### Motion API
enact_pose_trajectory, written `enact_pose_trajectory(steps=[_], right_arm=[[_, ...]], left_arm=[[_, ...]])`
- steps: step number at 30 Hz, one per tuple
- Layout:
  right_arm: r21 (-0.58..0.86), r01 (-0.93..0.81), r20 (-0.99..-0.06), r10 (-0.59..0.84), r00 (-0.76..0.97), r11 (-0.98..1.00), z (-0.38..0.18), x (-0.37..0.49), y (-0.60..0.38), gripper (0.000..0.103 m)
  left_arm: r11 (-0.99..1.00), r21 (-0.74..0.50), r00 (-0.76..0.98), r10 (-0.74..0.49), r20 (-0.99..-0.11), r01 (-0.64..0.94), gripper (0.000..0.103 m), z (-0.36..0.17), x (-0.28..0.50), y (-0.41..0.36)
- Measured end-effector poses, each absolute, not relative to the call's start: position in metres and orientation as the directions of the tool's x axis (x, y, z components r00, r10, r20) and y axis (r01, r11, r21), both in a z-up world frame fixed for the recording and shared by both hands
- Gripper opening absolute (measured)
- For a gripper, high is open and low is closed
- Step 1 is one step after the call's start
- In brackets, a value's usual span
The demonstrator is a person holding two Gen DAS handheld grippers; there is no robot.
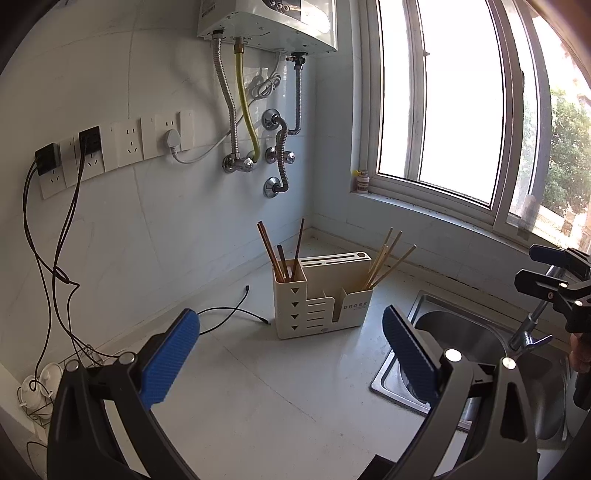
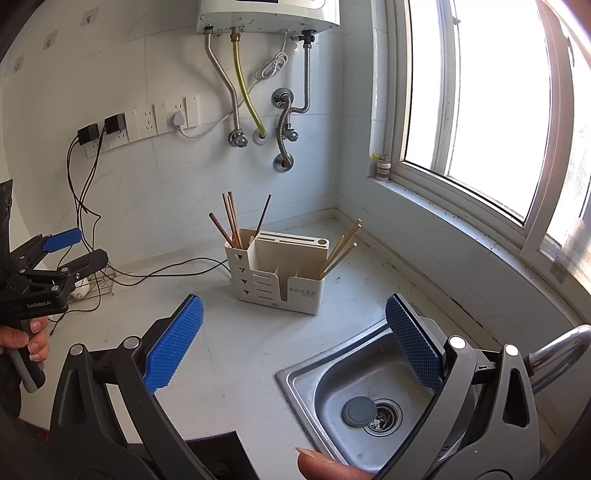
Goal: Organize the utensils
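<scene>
A cream utensil holder (image 1: 321, 302) (image 2: 277, 273) stands on the white counter near the corner. Dark brown chopsticks (image 1: 282, 251) (image 2: 236, 219) stand in its left compartment. Light bamboo chopsticks (image 1: 388, 260) (image 2: 338, 251) lean out of its right compartment. My left gripper (image 1: 291, 354) is open and empty, held back from the holder over the counter; it also shows at the left of the right wrist view (image 2: 75, 245). My right gripper (image 2: 295, 339) is open and empty over the sink's left edge; it also shows at the right edge of the left wrist view (image 1: 543, 269).
A steel sink (image 2: 332, 373) (image 1: 461, 332) with a grey plug (image 2: 358, 410) and a tap (image 2: 561, 350) lies right of the holder. Black cables (image 1: 236, 314) trail over the counter from wall sockets (image 1: 129, 144). A water heater (image 1: 273, 22) and pipes hang above. A small bottle (image 1: 362, 181) stands on the window sill.
</scene>
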State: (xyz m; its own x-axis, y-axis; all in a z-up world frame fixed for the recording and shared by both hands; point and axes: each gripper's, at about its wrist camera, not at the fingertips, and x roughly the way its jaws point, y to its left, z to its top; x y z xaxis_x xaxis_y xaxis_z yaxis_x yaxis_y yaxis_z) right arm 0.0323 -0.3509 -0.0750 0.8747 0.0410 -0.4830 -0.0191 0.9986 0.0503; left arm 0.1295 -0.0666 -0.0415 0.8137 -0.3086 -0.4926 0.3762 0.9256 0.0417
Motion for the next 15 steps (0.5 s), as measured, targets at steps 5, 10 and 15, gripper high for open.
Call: enact_pose_trajectory(steps=[5, 10, 15], right_arm=[[0.047, -0.017, -0.486, 0.037, 0.873, 0.999, -0.0764, 0.0332, -0.3512, 0.095], [0.050, -0.015, -0.490, 0.037, 0.871, 0.999, -0.0784, 0.0355, -0.3523, 0.095], [0.053, -0.014, -0.492, 0.038, 0.870, 0.998, -0.0792, 0.0357, -0.3525, 0.095]], left_arm=[[0.924, 0.038, 0.813, -0.315, -0.489, 0.381, 0.098, -0.0410, 0.1304, -0.0673], [0.913, 0.041, 0.799, -0.332, -0.502, 0.405, 0.098, -0.0419, 0.1323, -0.0707], [0.911, 0.037, 0.796, -0.339, -0.502, 0.411, 0.098, -0.0429, 0.1330, -0.0727]])
